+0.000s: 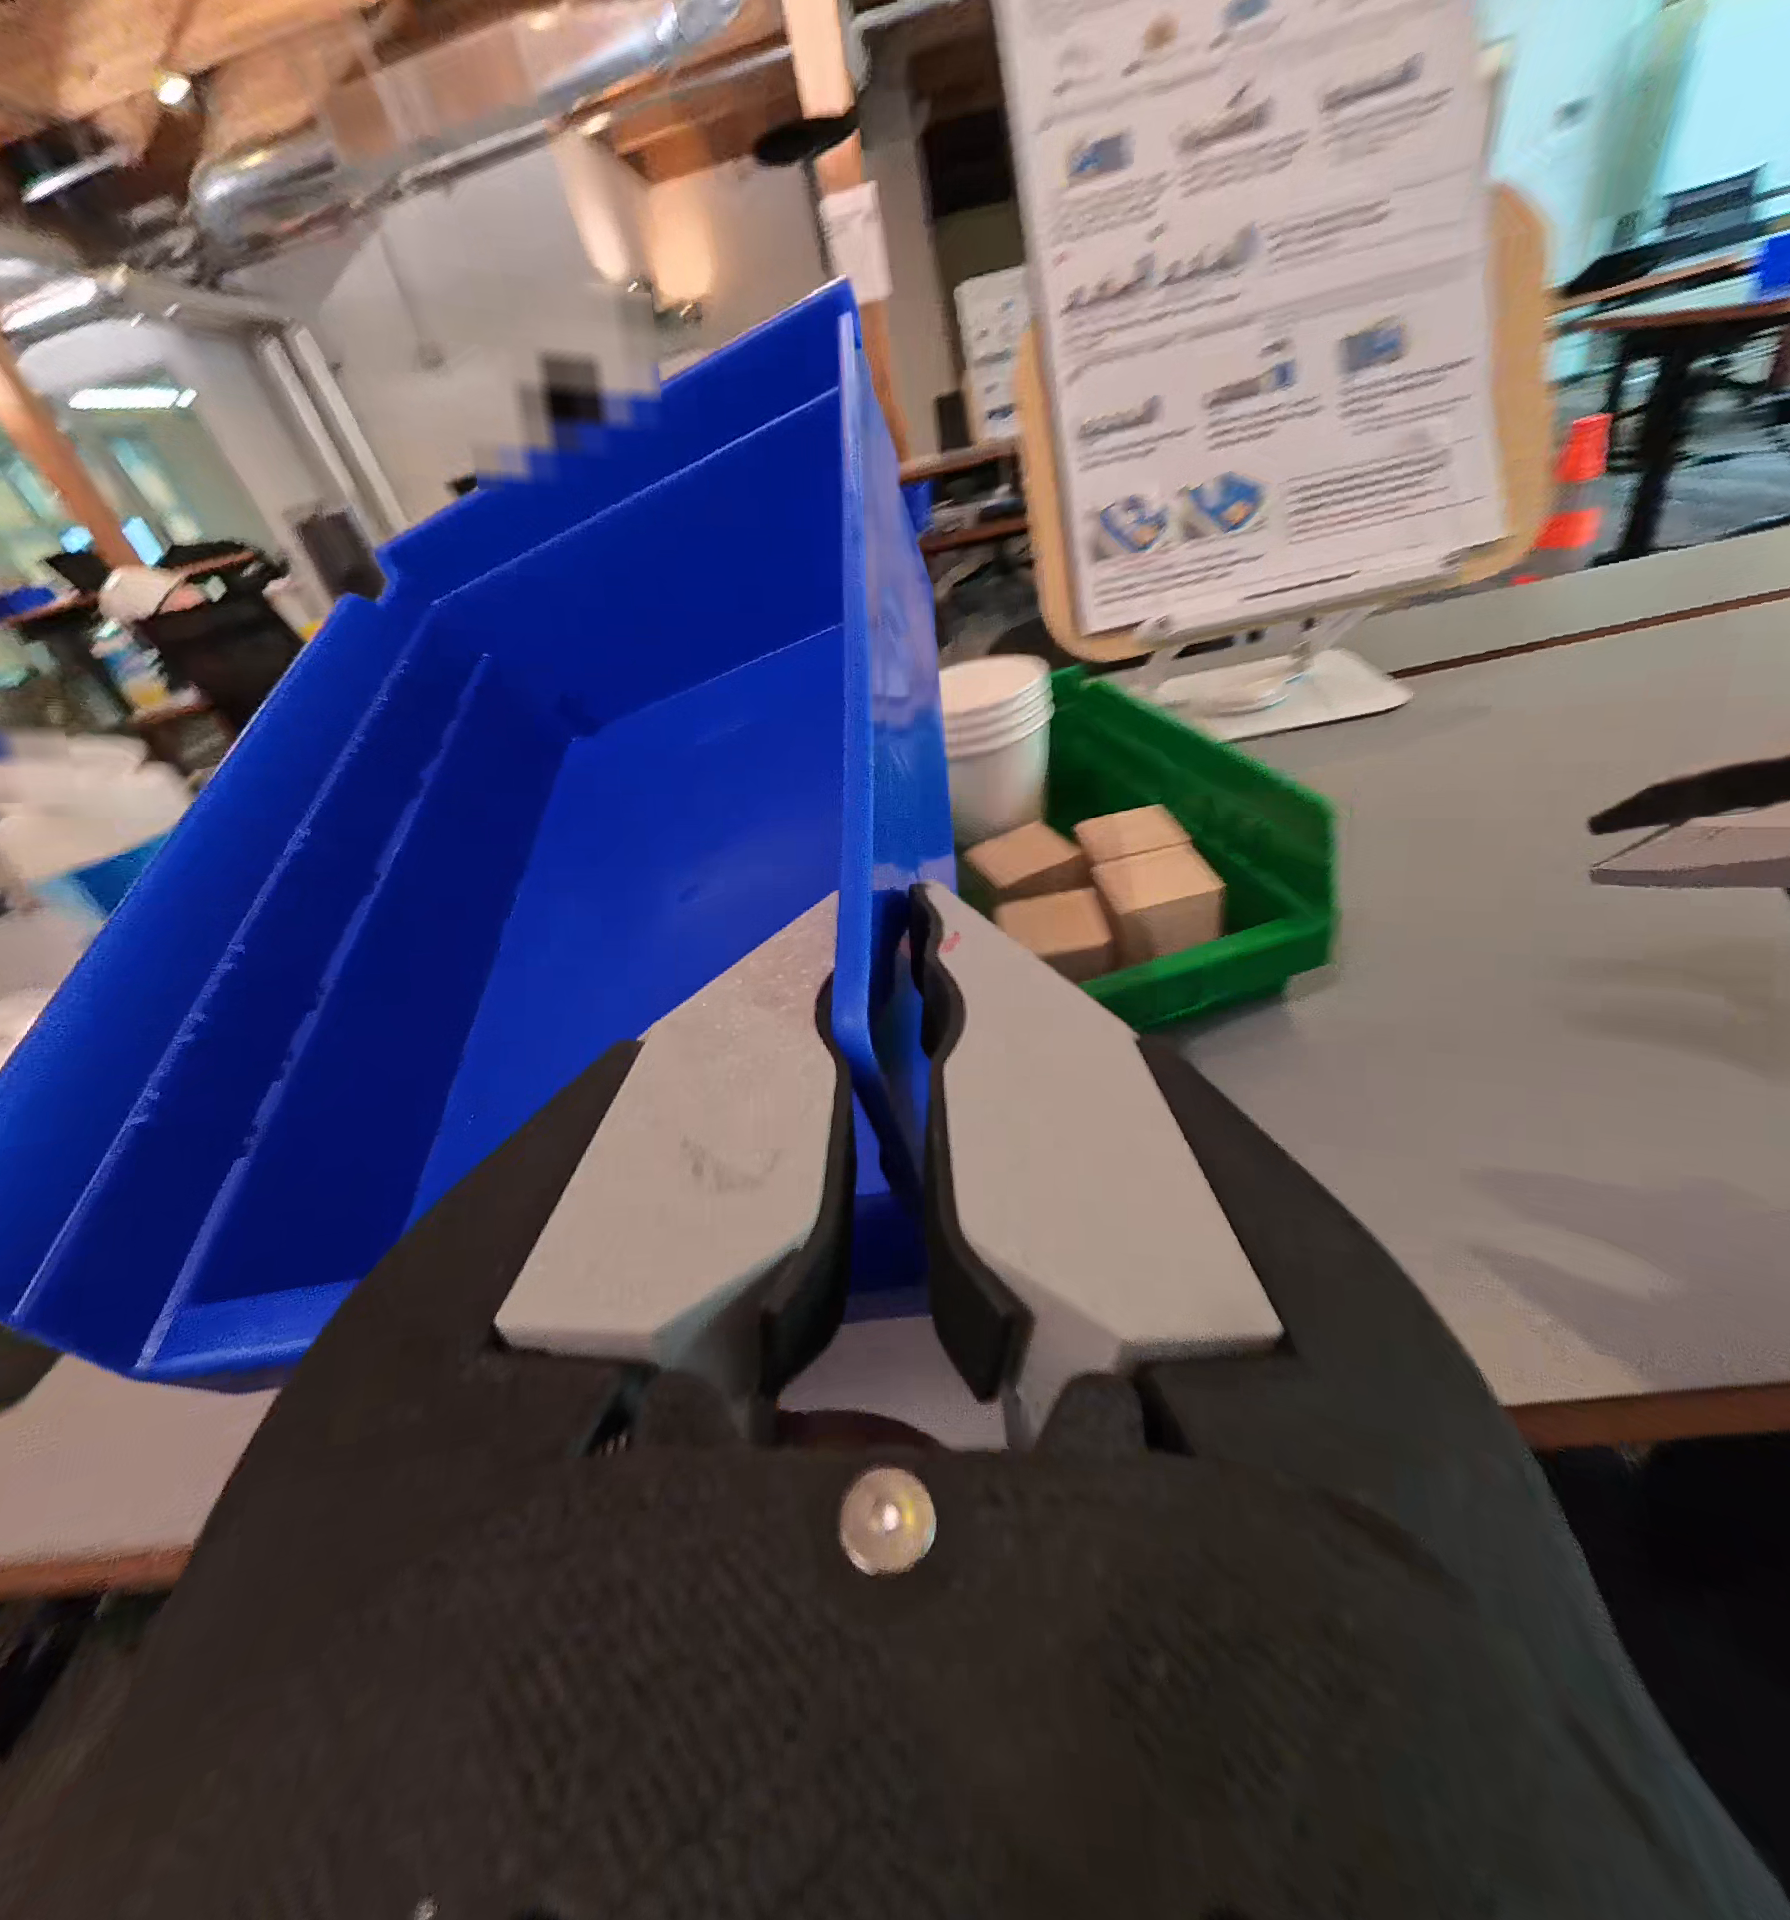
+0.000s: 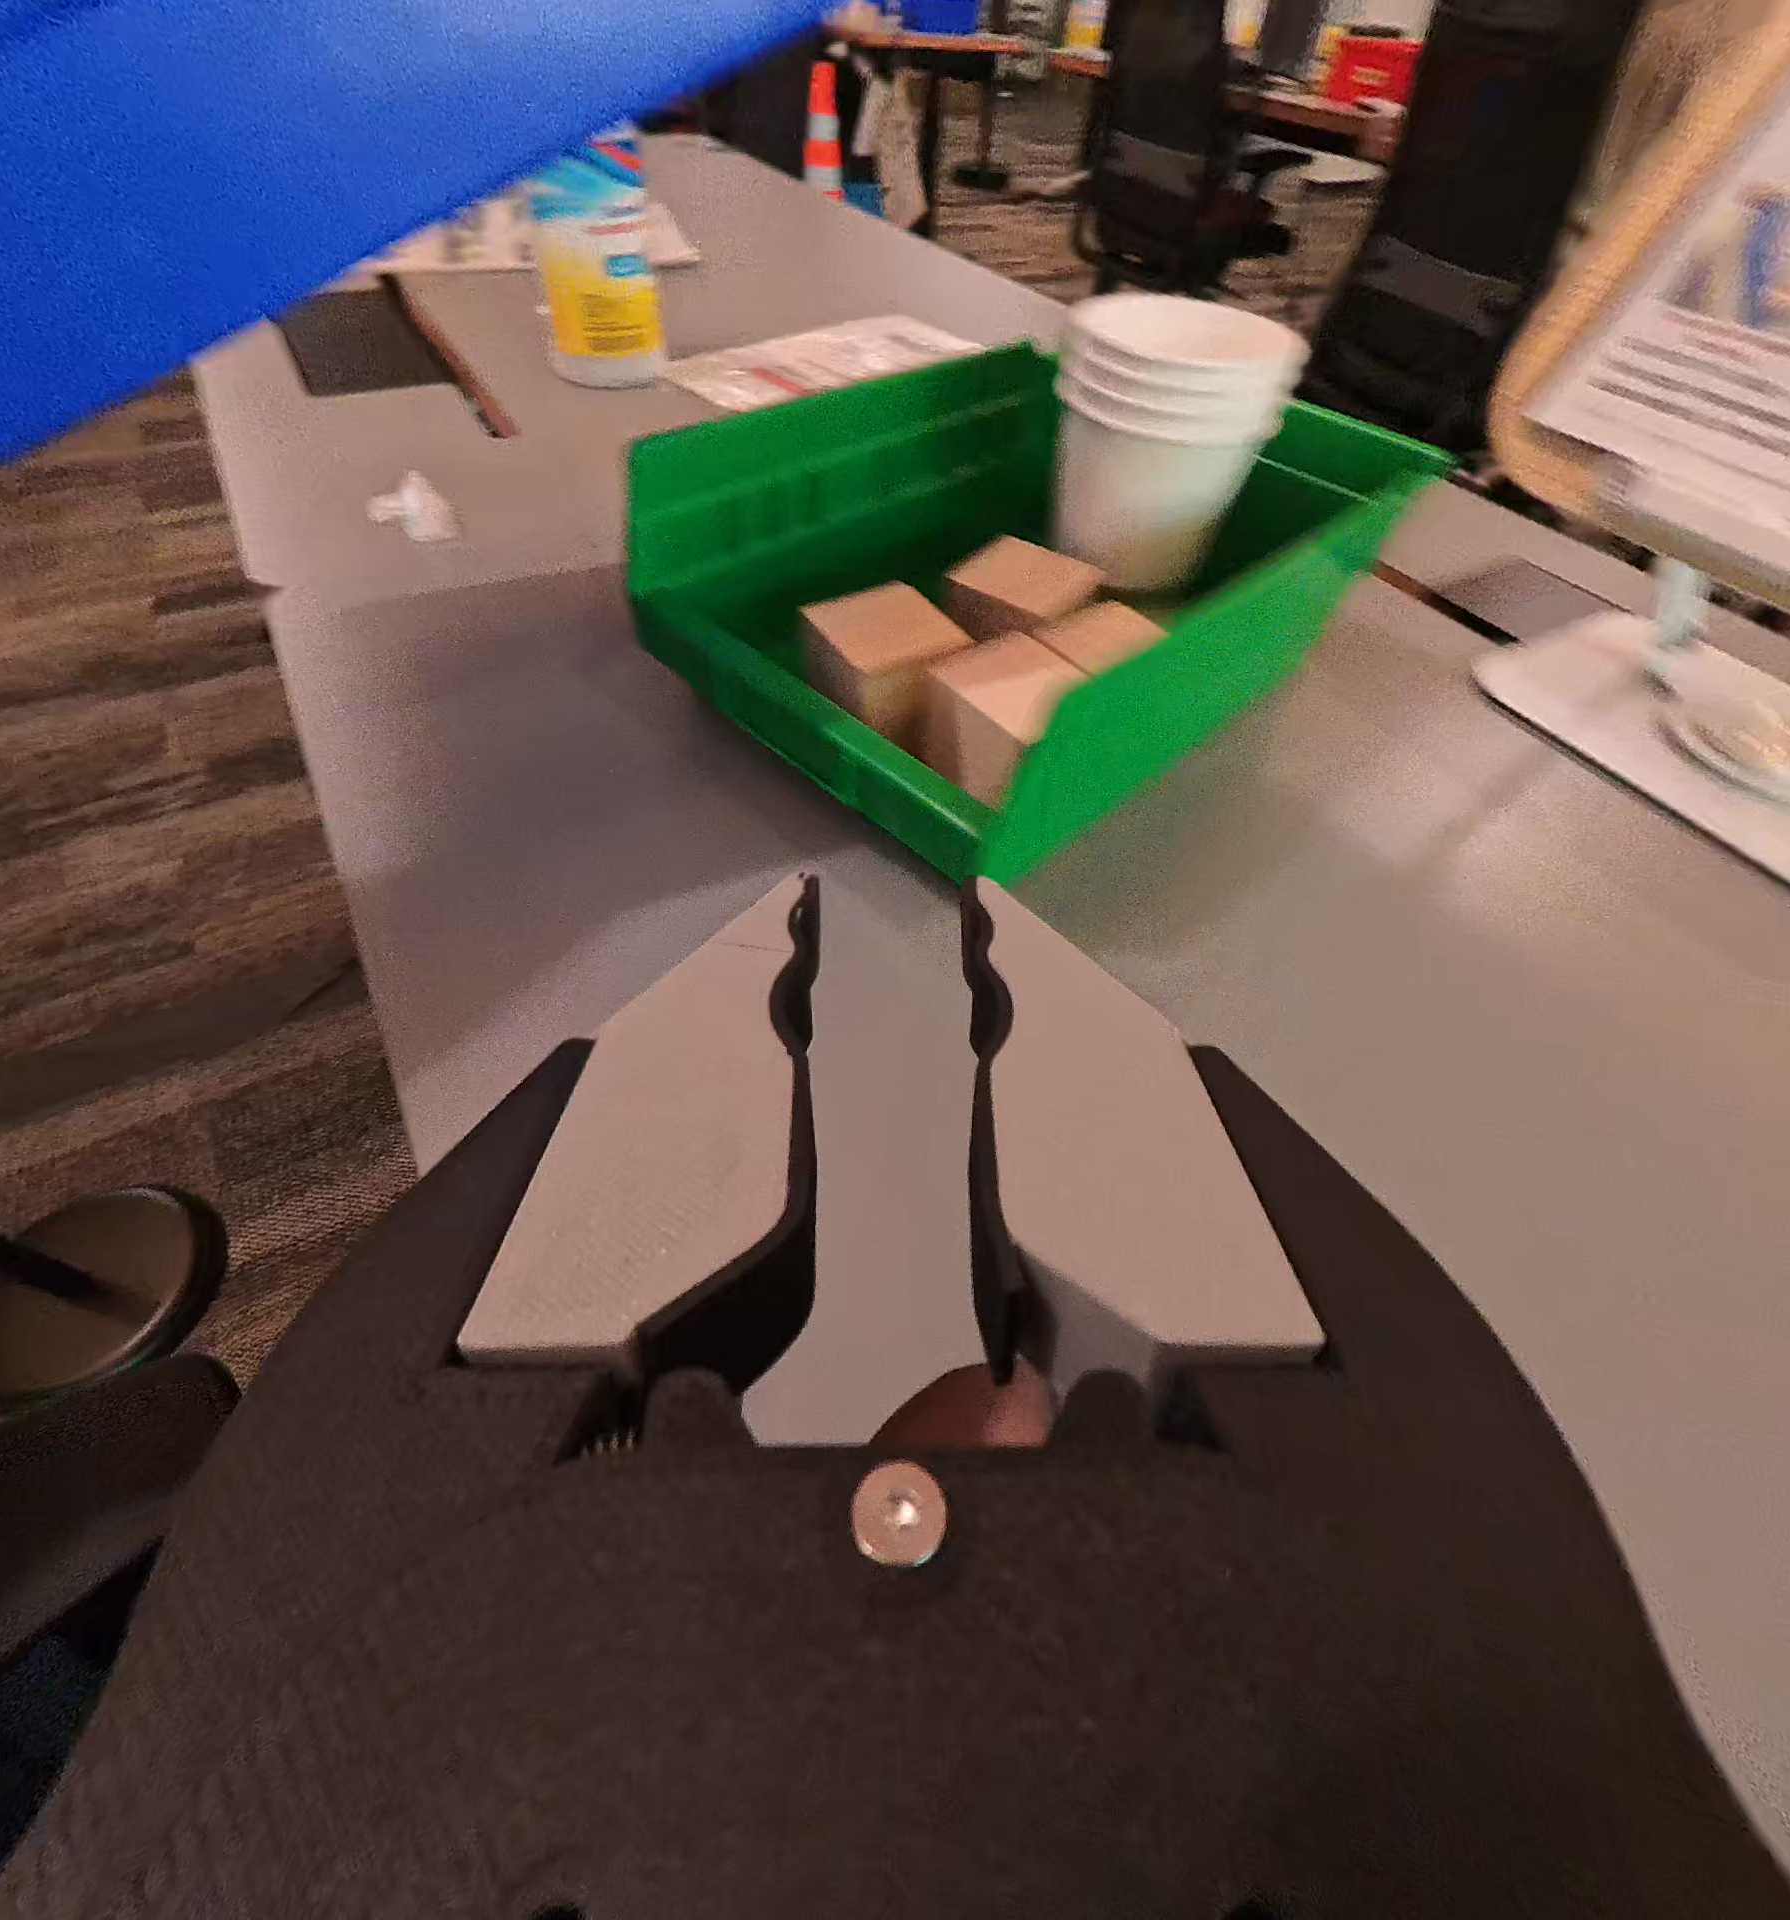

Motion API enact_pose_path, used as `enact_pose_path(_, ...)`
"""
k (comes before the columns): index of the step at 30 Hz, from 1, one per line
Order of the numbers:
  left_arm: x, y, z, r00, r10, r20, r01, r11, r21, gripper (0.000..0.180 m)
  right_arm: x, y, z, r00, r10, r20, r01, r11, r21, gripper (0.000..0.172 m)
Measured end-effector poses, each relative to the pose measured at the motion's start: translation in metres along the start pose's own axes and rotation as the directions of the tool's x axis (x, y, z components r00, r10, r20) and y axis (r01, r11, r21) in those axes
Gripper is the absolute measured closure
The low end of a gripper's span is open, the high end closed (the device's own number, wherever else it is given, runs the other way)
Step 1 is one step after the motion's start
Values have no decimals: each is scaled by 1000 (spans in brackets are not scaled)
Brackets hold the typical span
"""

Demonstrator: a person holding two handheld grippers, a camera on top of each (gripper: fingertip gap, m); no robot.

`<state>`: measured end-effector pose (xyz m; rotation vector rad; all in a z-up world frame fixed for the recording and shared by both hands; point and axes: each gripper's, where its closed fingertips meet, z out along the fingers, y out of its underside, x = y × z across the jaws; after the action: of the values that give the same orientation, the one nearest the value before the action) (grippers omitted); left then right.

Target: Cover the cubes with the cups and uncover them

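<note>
The left tongs (image 1: 886,935) are pinching the blue bin's (image 1: 558,883) wall, the right tongs (image 2: 886,914) are standing spread and empty, while light, crushable cups (image 2: 1171,436) and stiff cubes (image 2: 964,655) are waiting in the green bin (image 2: 829,488), best gripped at the rim and flat sides.

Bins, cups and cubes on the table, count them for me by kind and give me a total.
Bins: 2, a blue bin and a green bin.
Stacks of white cups: 1; the number of cups in it is unclear.
Cardboard cubes: 4, all in the green bin.
Total: 7.
</note>
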<state>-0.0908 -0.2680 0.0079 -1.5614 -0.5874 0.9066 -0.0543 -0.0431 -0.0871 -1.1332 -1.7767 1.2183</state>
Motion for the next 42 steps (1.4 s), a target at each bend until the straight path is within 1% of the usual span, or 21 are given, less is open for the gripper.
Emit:
enact_pose_path(4, 82, -51, 10, 978, 89, -189, -72, 992, 99, 176, 80, 34, -87, 983, 71, -167, -67, 997, 31, 148)
enact_pose_path(6, 138, -69, 19, 940, 157, -304, -120, 984, 135, 175, 111, 49, -132, 966, 82, -243, -76, 996, 34, 147)
enact_pose_path(8, 203, -75, 29, 874, 222, -432, -170, 973, 155, 175, 126, 61, -174, 962, 83, -259, -74, 996, 41, 142)
enact_pose_path(13, 367, -47, 60, 670, 195, -716, -178, 979, 100, 174, 138, 82, -250, 962, 125, -244, -110, 991, 76, 139)
enact_pose_path(16, 452, -25, 82, 611, 81, -788, -122, 992, 8, 172, 150, 103, -271, 944, 136, -301, -129, 991, 43, 136)
enact_pose_path(18, 510, -13, 74, 494, -11, -869, -110, 991, -75, 175, 157, 112, -278, 930, 146, -338, -140, 989, 42, 136)
enact_pose_path(19, 529, -11, 70, 477, -30, -879, -118, 988, -98, 168, 161, 115, -281, 923, 158, -350, -151, 987, 48, 135)
enact_pose_path(20, 537, -12, 68, 487, -2, -873, -130, 989, -75, 157, 162, 118, -283, 919, 173, -355, -166, 985, 52, 135)
enact_pose_path(21, 537, -15, 68, 512, 54, -858, -149, 989, -26, 146, 161, 121, -285, 916, 187, -354, -180, 982, 54, 133)
enact_pose_path(23, 522, -18, 70, 564, 133, -815, -169, 985, 44, 146, 155, 124, -286, 918, 195, -345, -187, 981, 55, 132)
enact_pose_path(25, 497, -13, 67, 574, 113, -811, -159, 987, 25, 147, 138, 123, -282, 933, 177, -312, -169, 984, 53, 133)
enact_pose_path(27, 465, -2, 67, 593, 61, -803, -139, 990, -27, 144, 107, 117, -267, 964, 156, -216, -150, 988, 46, 135)
enact_pose_path(29, 427, 9, 76, 650, 27, -759, -116, 991, -64, 144, 76, 109, -242, 983, 141, -116, -138, 990, 31, 134)
enact_pose_path(30, 407, 15, 84, 688, 17, -726, -108, 991, -79, 144, 71, 107, -228, 986, 127, -113, -125, 992, 19, 135)
enact_pose_path(32, 371, 28, 104, 755, -29, -655, -79, 988, -135, 144, 81, 107, -201, 978, 90, -190, -95, 995, -16, 143)
enact_pose_path(34, 342, 42, 119, 789, -106, -605, -42, 973, -225, 136, 91, 119, -182, 971, 73, -230, -99, 990, -104, 147)
enact_pose_path(35, 328, 48, 125, 805, -126, -580, -31, 967, -253, 131, 98, 128, -180, 964, 63, -258, -105, 983, -151, 169)
enact_pose_path(37, 299, 57, 134, 844, -127, -521, -18, 964, -264, 129, 120, 139, -197, 928, -5, -373, -72, 979, -193, 172)
enact_pose_path(40, 255, 72, 143, 886, -110, -450, -17, 963, -269, 126, 158, 164, -250, 854, -71, -515, -79, 961, -264, 172)
enact_pose_path(41, 242, 76, 144, 892, -114, -438, -11, 962, -272, 124, 170, 171, -268, 845, -63, -531, -99, 958, -271, 172)
enact_pose_path(42, 231, 78, 145, 894, -121, -431, -1, 962, -272, 122, 178, 177, -284, 853, -40, -520, -126, 952, -280, 163)
